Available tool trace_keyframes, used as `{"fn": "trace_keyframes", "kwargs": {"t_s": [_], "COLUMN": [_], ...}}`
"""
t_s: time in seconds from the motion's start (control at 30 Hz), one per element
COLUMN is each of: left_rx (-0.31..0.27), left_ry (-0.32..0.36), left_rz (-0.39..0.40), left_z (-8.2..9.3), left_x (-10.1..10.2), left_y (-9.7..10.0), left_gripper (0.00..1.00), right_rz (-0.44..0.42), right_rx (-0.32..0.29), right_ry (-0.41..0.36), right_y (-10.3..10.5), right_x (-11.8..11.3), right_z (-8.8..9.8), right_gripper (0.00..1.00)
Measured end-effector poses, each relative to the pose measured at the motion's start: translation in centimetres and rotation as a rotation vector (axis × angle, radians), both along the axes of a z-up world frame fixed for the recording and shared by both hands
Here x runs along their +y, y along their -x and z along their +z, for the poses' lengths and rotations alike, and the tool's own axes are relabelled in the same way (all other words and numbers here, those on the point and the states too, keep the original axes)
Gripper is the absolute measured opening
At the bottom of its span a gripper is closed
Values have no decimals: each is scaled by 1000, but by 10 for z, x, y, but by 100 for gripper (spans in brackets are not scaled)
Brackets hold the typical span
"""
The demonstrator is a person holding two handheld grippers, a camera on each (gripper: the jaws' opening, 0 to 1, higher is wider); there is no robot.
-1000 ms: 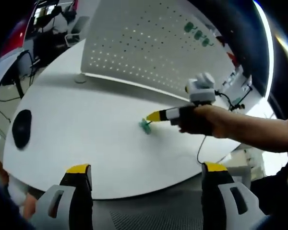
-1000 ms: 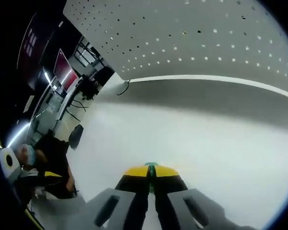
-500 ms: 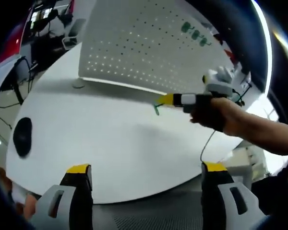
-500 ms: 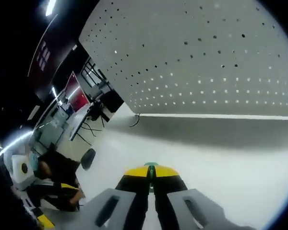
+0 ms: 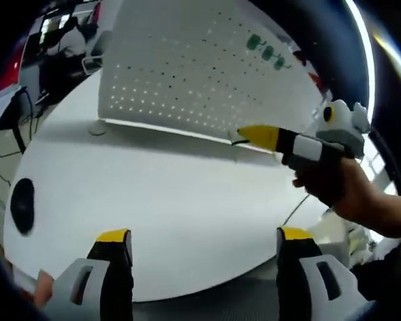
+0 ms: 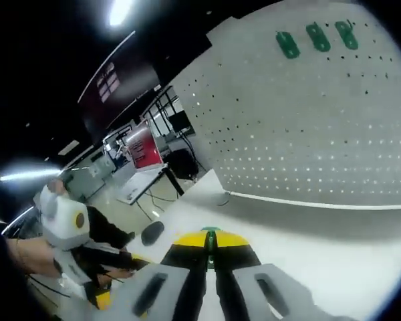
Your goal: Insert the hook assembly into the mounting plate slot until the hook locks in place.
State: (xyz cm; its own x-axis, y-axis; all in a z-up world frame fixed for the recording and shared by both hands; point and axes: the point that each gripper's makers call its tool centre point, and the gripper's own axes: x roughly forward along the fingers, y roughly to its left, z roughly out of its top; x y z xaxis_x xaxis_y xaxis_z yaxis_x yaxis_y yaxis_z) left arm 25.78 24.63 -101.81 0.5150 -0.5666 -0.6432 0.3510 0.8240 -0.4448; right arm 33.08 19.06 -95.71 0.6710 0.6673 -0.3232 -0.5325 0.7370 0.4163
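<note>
Tabletop (image 5: 154,200): white, round, mostly bare; a dark mouse-like object (image 5: 21,204) sits at its far left edge. Pegboard mounting plate (image 5: 207,73) stands upright along the back of the tabletop, with three green hooks (image 6: 315,37) already seated high up on it.

Right tongs (image 5: 244,136) are raised off the tabletop, tips near the plate's lower edge. In the right gripper view the jaws are pinched narrow on the green hook assembly (image 6: 210,232); just a sliver shows between the yellow tips.

Left tongs (image 5: 200,237): jaws wide apart, holding nothing, hanging back over the near edge of the tabletop.

Handling, my guess: hook is small, light, stiff plastic and likely slick. Pinch the body and leave the insertion end free. It could twist in the tips when pressed into a slot.
</note>
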Motion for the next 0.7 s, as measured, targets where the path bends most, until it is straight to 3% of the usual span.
{"fn": "trace_keyframes", "kwargs": {"t_s": [0.37, 0.6, 0.7], "left_rx": [-48, -63, -68], "left_ry": [58, 67, 111], "left_rz": [24, 18, 38], "left_z": [18, 23, 29], "left_x": [-10, -13, -15], "left_y": [-15, -17, -19], "left_gripper": [75, 53, 45], "right_rz": [41, 47, 55], "right_rx": [-19, -27, -32], "right_ry": [-83, -109, -105], "right_y": [32, 38, 40], "right_x": [27, 35, 37], "right_z": [18, 24, 24], "right_gripper": [0, 0, 0]}}
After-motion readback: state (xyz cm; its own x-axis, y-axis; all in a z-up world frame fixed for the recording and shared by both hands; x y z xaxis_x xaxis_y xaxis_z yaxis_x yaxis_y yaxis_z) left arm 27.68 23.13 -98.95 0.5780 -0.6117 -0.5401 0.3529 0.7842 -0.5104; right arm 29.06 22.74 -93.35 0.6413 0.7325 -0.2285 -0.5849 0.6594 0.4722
